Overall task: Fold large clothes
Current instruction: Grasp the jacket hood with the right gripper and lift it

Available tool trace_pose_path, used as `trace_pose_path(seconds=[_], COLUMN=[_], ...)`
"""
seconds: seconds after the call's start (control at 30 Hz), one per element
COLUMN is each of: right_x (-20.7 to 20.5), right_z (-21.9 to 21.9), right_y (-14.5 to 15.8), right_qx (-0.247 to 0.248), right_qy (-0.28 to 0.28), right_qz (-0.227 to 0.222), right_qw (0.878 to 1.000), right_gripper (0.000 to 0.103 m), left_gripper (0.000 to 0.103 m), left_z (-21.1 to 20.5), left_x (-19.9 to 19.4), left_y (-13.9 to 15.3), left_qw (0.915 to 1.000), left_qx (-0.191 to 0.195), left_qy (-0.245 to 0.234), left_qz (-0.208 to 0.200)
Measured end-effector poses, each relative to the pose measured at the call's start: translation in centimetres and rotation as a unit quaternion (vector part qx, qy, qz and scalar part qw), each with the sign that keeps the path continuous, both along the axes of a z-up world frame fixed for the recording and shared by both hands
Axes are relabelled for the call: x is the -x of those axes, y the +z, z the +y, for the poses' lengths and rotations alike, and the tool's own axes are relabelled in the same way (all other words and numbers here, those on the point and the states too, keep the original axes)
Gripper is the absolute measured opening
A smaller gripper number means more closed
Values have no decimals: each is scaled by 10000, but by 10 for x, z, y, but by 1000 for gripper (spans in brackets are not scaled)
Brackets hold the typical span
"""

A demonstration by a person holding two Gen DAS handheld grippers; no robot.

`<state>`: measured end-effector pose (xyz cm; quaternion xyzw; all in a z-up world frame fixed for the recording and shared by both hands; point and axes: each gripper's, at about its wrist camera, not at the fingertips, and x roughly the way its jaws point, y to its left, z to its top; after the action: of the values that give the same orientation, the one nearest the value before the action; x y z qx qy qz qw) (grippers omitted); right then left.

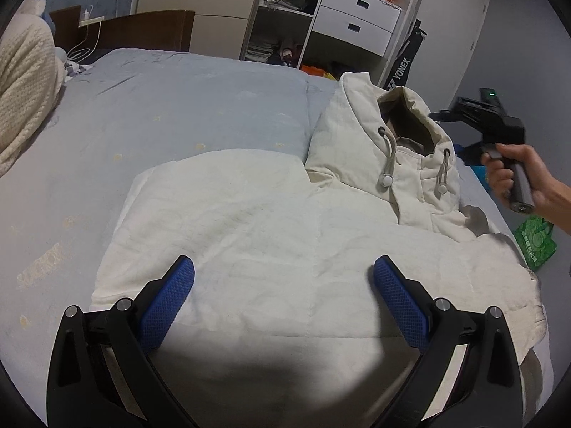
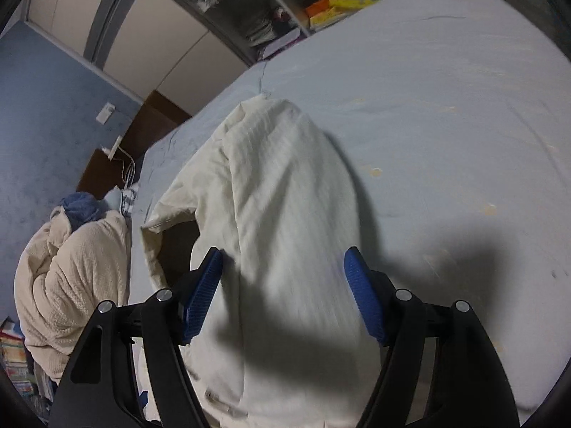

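A cream padded hooded jacket (image 1: 271, 228) lies on the pale blue bed (image 1: 160, 107), its hood (image 1: 399, 135) with two drawcords at the far right. My left gripper (image 1: 283, 271) is open and empty, hovering over the jacket's body. My right gripper (image 2: 282, 267) is open and empty above the same jacket (image 2: 282, 196); a sleeve cuff (image 2: 160, 221) shows at its left. The right gripper body (image 1: 499, 121), held by a hand, shows in the left wrist view beside the hood.
A cream knitted blanket (image 1: 21, 89) is piled at the bed's left; it also shows in the right wrist view (image 2: 71, 278). An open wardrobe with white drawers (image 1: 357, 18) stands behind the bed. A green bag (image 1: 535, 242) lies off the right edge.
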<state>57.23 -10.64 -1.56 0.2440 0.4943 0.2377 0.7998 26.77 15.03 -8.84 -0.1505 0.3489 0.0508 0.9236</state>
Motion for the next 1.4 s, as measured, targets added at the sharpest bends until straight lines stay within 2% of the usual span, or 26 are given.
trace_pose_path(seconds=[0.03, 0.1, 0.27, 0.37, 0.47, 0.5, 0.57, 0.63, 0.7, 0.8, 1.0, 1.2, 1.37, 1.4], right_x=[-5, -20, -46, -62, -73, -74, -72, -72, -71, -61, -24, 55, 130, 149], right_z=[4, 12, 14, 10, 11, 12, 21, 24, 26, 30, 41, 52, 55, 59], right_y=[-3, -16, -50, -64, -67, -69, -68, -69, -66, -49, 13, 76, 108, 114], right_qx=[75, 356, 448, 280, 121, 164, 509, 482, 437, 449, 770, 1244, 1633, 1756], right_qy=[20, 40, -78, -148, -93, -64, 10, 95, 185, 210, 377, 778, 1031, 1136], right_qz=[10, 62, 240, 280, 108, 19, -237, -280, -349, -644, -1343, -2093, -2578, -2731], right_qw=[10000, 9993, 9987, 9991, 9998, 9998, 9984, 9984, 9983, 9967, 9872, 9668, 9467, 9390], right_gripper=[75, 76, 76, 79, 80, 77, 59, 32, 21, 16, 14, 14, 14, 14], left_gripper=[96, 96, 96, 96, 96, 96, 96, 96, 96, 96, 96, 96, 96, 96], left_z=[0, 0, 1, 2, 1, 0, -1, -2, -2, -2, 0, 2, 2, 3], left_x=[1, 1, 2, 3, 4, 4, 5, 6, 6, 7, 5, 3, 2, 2], left_y=[0, 0, -2, -4, -6, -7, -9, -9, -9, -10, -10, -9, -8, -8], left_qw=[10000, 10000, 10000, 10000, 9999, 9999, 9999, 9998, 9998, 9998, 9998, 9999, 9999, 9999], left_qx=[-11, 0, 30, 31, 12, -3, -44, -63, -71, -96, -79, -41, -56, -45], left_qy=[1, -4, 4, 16, 49, 61, 77, 80, 83, 89, 92, 91, 85, 81], left_qz=[-4, -8, -26, -55, -106, -119, -135, -145, -152, -150, -135, -102, -93, -91])
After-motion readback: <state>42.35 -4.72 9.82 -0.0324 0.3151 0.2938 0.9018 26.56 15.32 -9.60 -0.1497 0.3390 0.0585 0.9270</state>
